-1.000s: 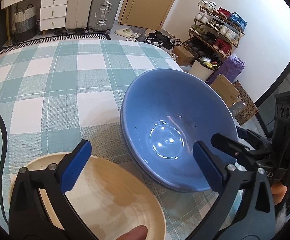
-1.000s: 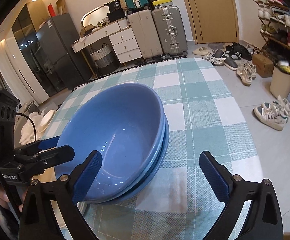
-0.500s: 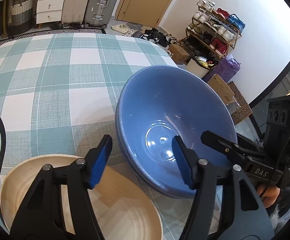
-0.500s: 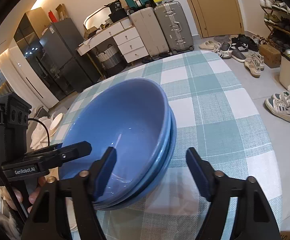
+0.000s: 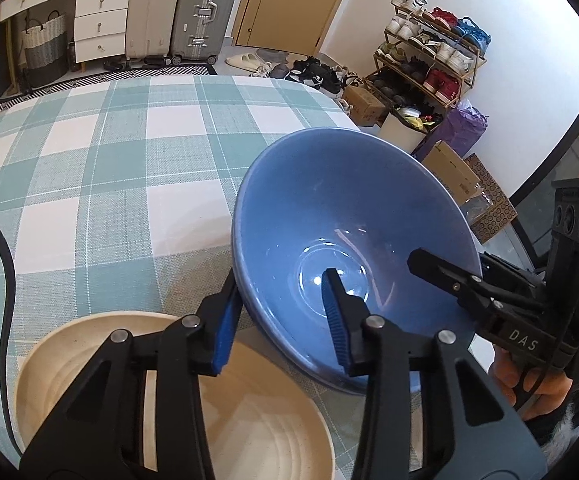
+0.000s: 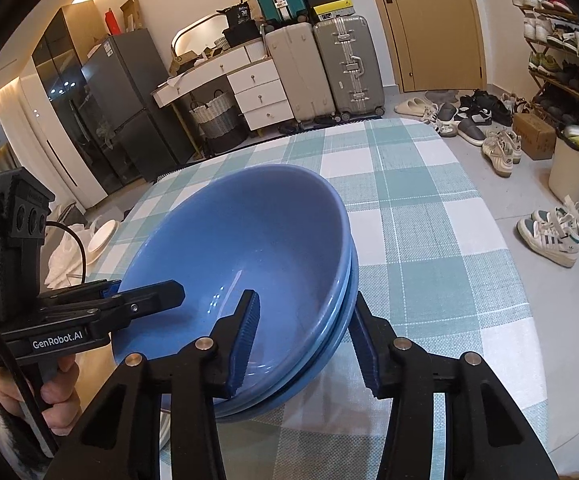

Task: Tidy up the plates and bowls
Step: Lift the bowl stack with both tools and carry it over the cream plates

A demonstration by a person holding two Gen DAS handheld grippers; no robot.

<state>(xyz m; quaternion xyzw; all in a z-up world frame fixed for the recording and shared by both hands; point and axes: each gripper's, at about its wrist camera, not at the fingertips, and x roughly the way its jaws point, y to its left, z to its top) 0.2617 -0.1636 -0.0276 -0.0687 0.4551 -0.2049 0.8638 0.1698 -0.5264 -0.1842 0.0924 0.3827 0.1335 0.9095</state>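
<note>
- Left gripper (image 5: 281,312) just closing, pads astride near rim of blue bowls (image 5: 353,216); grip contact unclear.
- Right gripper (image 6: 305,336) likewise closing astride opposite rim.
- Cream plate (image 5: 249,432) just beside, nearer.
- Stack on checked tablecloth (image 5: 101,168).

Blue bowls (image 6: 249,248): glossy, empty, nested stack, tilted, on checked bench. Cream plate (image 5: 249,432): empty, ridged, flat, just beside bowls at near bench edge.

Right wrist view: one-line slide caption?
Both grippers, right gripper and left gripper, have just closed over opposite rims of the stacked blue bowls on the checked tablecloth.
</note>
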